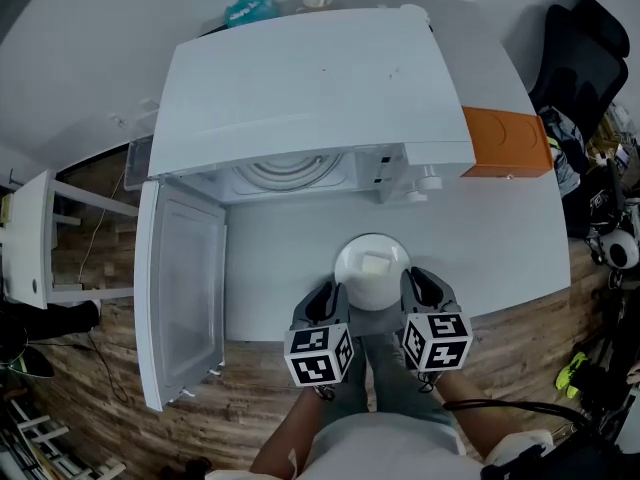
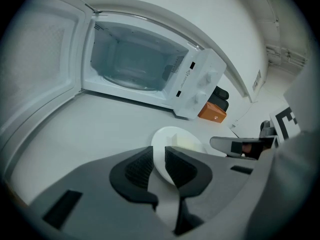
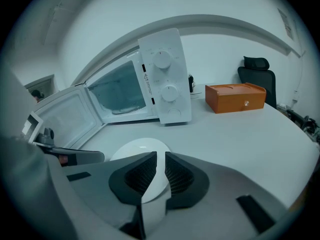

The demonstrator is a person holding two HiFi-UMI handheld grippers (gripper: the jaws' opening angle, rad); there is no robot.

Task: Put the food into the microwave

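Two claws pinched one white plate [image 1: 365, 290] from opposite sides. The left claw [image 1: 330, 296] had its jaws nearly together on the plate's left rim; the left gripper view showed the thin rim running down through the narrow gap between the pads. The right claw [image 1: 416, 286] did the same on the right rim, jaws drawn in on the edge in the right gripper view. A pale block of food [image 1: 375, 264] sat on the plate, near its centre.

The plate was over the front part of the white bench [image 1: 500, 228], just in front of the microwave [image 1: 310, 98] and still outside it. Whether it rested on the bench or was lifted could not be told.

The microwave door [image 1: 180, 288] hung wide open to the left, past the bench's front edge. The cavity was open, with the turntable [image 1: 290, 173] visible inside. An orange box [image 1: 505, 143] stood just right of the microwave, and a black chair [image 1: 585, 48] was beyond the bench's right end.
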